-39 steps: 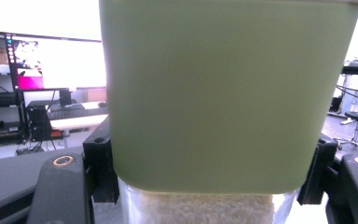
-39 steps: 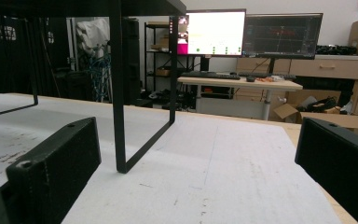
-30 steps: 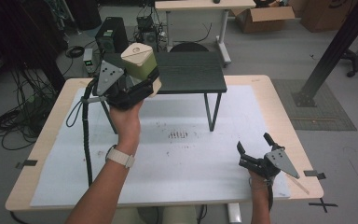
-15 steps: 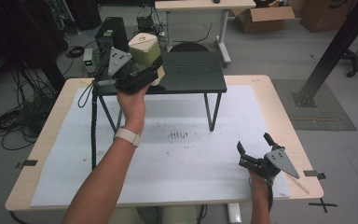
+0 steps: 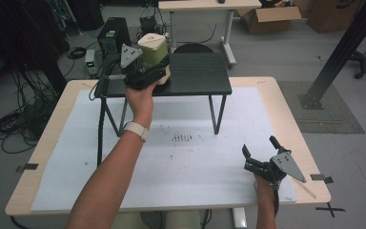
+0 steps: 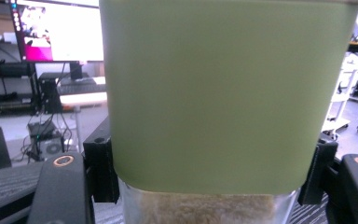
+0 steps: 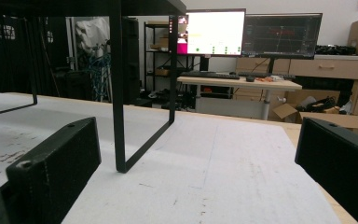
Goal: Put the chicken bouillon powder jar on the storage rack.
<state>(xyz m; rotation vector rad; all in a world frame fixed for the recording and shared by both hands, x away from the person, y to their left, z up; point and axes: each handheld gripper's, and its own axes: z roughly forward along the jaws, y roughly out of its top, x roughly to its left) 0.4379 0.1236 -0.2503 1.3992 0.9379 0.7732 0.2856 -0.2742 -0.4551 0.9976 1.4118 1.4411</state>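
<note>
A jar with a tall pale green lid (image 5: 153,47) and a clear base of beige grains (image 6: 200,207) is clamped in my left gripper (image 5: 156,72). The jaws press on its two sides just below the lid (image 6: 228,93). It is upright over the left part of a black shelf (image 5: 200,76); I cannot tell whether it touches the top. My right gripper (image 5: 258,147) rests low at the table's front right. Its jaws are spread wide with nothing between them (image 7: 196,163), and they point toward the shelf's leg (image 7: 118,93).
The shelf stands on thin black legs (image 5: 218,114) over a white mat (image 5: 181,162) covering the wooden table (image 5: 267,90). A small dark smudge (image 5: 181,138) marks the mat's centre. Cables, a computer case (image 5: 112,36) and a desk lie beyond the table.
My left gripper has carried the jar farther away and to the right, from the shelf's left edge to over its top. The right gripper has stayed still and open.
</note>
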